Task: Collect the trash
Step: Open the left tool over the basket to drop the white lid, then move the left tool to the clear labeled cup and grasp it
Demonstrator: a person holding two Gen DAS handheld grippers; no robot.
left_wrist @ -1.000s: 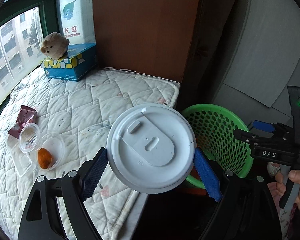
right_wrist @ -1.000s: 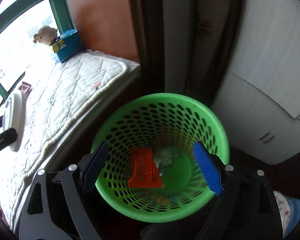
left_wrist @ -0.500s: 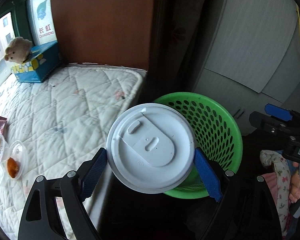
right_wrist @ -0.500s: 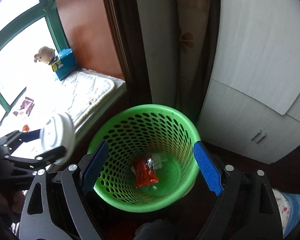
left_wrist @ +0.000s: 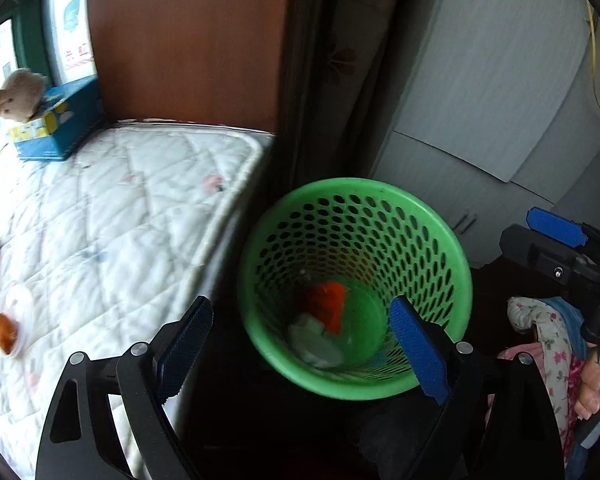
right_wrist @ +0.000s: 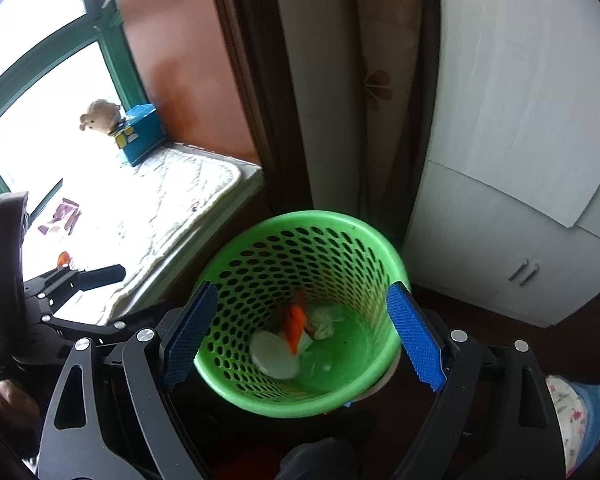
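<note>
Below both tongs: I see a round green perforated plastic waste basket (right_wrist: 300,312) standing on the dark floor beside the quilted white mattress pad (left_wrist: 112,216).
Left tongs: my left gripper (left_wrist: 300,344) has its blue pads wide apart, gripping nothing, above the basket's rim.
Right tongs: my right gripper (right_wrist: 304,336) is spread apart too, empty, looking straight down into the basket.
Trash: a flat white plastic cup lid (right_wrist: 274,354) lies at the basket's bottom, touching an orange wrapper (right_wrist: 295,322) and crumpled white paper (right_wrist: 324,320).
On the pad: a clear tub with orange food (left_wrist: 6,328); a blue tissue box (left_wrist: 56,124) with a plush toy (left_wrist: 18,92) on top.
</note>
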